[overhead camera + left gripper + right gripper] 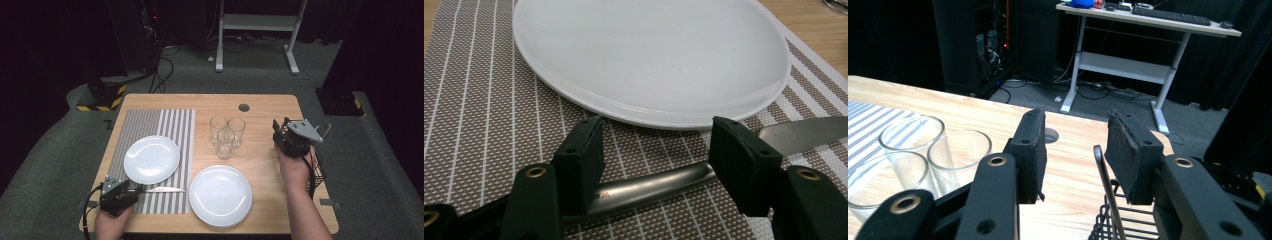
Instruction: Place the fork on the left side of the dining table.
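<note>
High view showed left gripper (131, 190) at striped placemat (150, 127), jaws parted astride knife (162, 189) handle, not clamped. Knife lay on mat just below plate (151, 159). Step judged: placing or grasping knife. Right gripper (280, 134) hovered open near wire basket (1108, 220). Next probably needs clean lift-off.

From above my side, the high view looks forward and down on the table (260, 102); both gripper views sit low and close, sharing its plate (649, 55) and glasses (923, 150).
</note>
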`<move>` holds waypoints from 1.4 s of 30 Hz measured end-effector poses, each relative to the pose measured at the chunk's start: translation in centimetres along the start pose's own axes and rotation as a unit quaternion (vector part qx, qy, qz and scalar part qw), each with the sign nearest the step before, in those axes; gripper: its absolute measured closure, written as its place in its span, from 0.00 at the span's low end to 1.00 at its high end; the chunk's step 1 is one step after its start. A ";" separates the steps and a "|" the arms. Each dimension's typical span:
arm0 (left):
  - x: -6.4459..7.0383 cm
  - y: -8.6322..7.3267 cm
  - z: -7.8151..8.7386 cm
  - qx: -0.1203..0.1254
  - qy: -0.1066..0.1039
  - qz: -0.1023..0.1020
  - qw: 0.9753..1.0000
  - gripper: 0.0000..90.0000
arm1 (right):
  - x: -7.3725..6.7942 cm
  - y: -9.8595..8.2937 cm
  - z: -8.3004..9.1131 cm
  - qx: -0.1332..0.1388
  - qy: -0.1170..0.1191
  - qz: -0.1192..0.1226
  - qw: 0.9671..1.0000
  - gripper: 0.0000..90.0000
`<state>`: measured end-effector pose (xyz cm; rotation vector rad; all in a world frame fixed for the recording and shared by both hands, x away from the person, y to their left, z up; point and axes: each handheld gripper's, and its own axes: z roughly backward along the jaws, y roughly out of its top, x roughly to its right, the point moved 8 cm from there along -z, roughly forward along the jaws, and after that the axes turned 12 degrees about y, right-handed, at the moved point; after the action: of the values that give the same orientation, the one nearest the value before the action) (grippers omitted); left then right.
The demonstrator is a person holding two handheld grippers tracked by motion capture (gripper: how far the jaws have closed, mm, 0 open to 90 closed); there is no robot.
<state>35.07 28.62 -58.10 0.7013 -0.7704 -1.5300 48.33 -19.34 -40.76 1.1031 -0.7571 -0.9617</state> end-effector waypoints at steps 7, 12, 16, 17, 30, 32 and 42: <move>0.0 0.0 0.1 0.000 -0.002 0.001 1.000 0.43 | 0.3 -0.2 -0.1 -0.006 -0.003 -0.005 1.000 0.71; 0.0 0.0 0.1 0.000 -0.003 0.003 1.000 0.43 | 0.4 -0.4 -0.3 -0.010 -0.006 -0.007 1.000 0.73; 0.0 0.0 0.1 0.001 -0.005 0.004 1.000 0.43 | 0.6 -0.5 -0.5 -0.019 -0.009 -0.011 1.000 0.75; 0.0 0.0 0.1 0.000 -0.005 0.004 1.000 0.43 | 0.6 -0.5 -0.6 -0.020 -0.009 -0.010 1.000 0.76; -0.1 0.0 0.1 -0.001 -0.007 0.006 1.000 0.43 | 1.0 -1.0 -1.0 -0.042 -0.022 -0.008 0.999 0.84; -0.1 0.0 0.0 -0.001 -0.007 0.006 1.000 0.43 | 1.1 -1.0 -1.1 -0.044 -0.025 -0.009 0.999 0.86; -0.1 0.0 0.0 -0.003 -0.006 0.006 1.000 0.43 | 1.2 -0.7 -0.9 -0.045 -0.034 -0.004 0.998 0.92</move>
<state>35.04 28.71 -58.14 0.6815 -0.7784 -1.5261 49.47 -20.21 -41.66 1.0000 -0.7570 -1.0342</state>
